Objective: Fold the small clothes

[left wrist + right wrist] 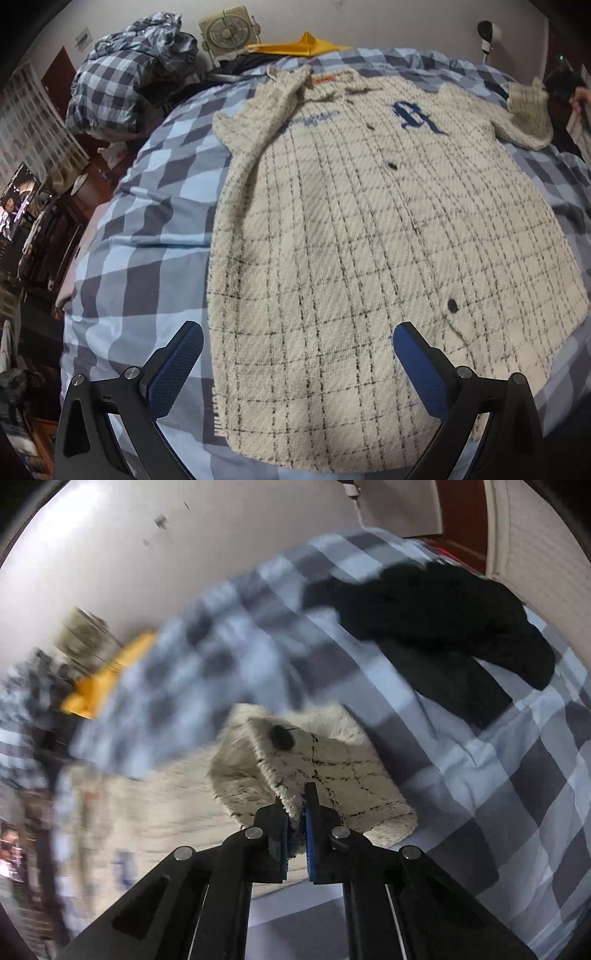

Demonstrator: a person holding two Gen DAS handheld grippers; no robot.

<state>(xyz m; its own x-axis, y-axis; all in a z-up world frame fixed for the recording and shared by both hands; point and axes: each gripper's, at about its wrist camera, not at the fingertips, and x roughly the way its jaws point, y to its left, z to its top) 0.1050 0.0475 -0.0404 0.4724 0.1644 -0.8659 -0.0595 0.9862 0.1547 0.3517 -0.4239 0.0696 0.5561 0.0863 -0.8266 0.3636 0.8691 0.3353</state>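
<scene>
A cream checked shirt (369,221) with black buttons and a blue letter on the chest lies face up on the bed, collar at the far end. My left gripper (297,354) is open and empty, hovering above the shirt's near hem. My right gripper (295,823) is shut on the shirt's sleeve cuff (332,771) and holds it lifted; the cuff also shows in the left wrist view (528,110) at the far right. The right wrist view is blurred on its left side.
The bed has a blue, grey and white checked cover (147,221). A black garment (443,627) lies on it near the lifted sleeve. A yellow item (306,46), a fan (225,33) and a checked bundle (122,77) sit beyond the bed's far end.
</scene>
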